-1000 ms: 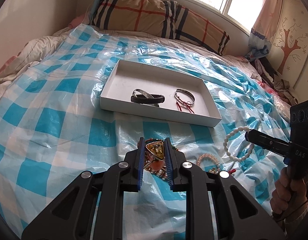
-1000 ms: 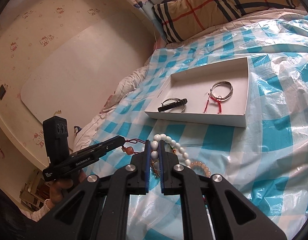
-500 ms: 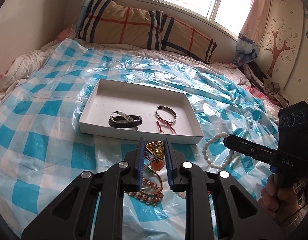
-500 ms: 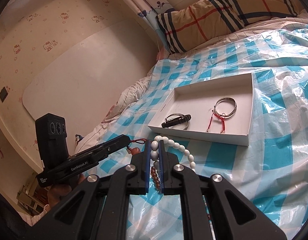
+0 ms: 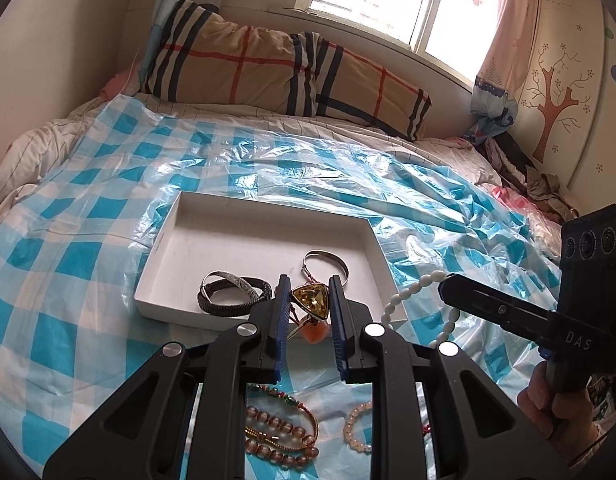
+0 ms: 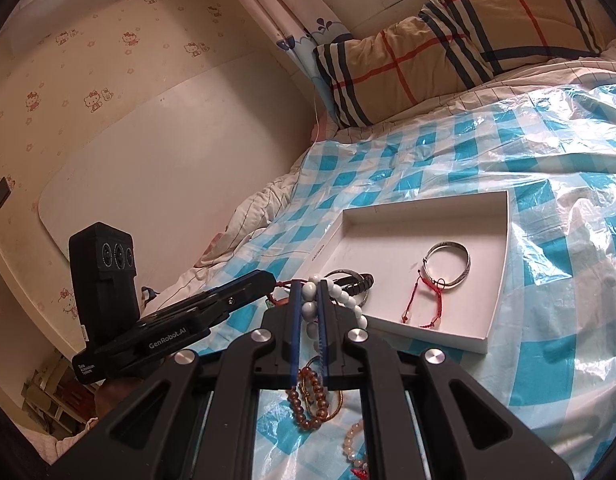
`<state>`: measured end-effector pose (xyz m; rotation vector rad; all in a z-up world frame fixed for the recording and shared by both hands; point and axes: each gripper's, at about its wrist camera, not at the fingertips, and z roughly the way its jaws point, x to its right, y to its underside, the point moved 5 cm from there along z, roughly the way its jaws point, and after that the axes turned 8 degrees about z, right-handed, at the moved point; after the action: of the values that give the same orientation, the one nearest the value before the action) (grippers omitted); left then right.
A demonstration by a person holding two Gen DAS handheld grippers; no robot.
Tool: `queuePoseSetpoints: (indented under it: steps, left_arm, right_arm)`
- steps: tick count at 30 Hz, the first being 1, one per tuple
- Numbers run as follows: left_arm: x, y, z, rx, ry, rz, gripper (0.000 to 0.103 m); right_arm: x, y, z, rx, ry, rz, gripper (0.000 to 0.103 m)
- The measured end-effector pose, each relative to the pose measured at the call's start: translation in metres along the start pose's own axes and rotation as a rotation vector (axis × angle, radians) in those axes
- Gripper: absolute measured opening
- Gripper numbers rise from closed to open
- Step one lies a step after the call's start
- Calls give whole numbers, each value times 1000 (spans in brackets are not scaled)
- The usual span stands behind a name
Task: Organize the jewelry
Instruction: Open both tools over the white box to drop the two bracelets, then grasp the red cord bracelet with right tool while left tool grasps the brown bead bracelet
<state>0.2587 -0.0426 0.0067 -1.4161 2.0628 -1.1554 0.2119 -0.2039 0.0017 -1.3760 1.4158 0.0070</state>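
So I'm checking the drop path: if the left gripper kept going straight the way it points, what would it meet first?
Probably the black braided bracelet and silver bangle just inside the white shallow box; depth is unclear. The left gripper holds a yellow triangular gem pendant.

A yellow triangular gem pendant [image 5: 310, 301] sits at frame centre, clamped upright. A white bead bracelet [image 6: 335, 295] dangles centre-frame. The white tray [image 5: 160, 264] behind holds bangles.
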Motion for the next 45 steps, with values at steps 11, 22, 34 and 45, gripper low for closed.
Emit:
queuePoseSetpoints:
  steps: [11,22,34,45]
  left_arm:
    - [-8,-34,53,-29,-36,-11,19]
    - [-6,-20,45,-54,-57,-10,19]
    - [12,12,25,-95,-101,69,27]
    - [18,31,1,-118,-136,104,59]
  right_arm:
    - [17,-45,35,41,84,-51,12]
    - [26,-32,17,29,105,-20,24]
    - [22,7,-9,-17,103,18,25]
    - [17,36,-25,-58,127,38,31]
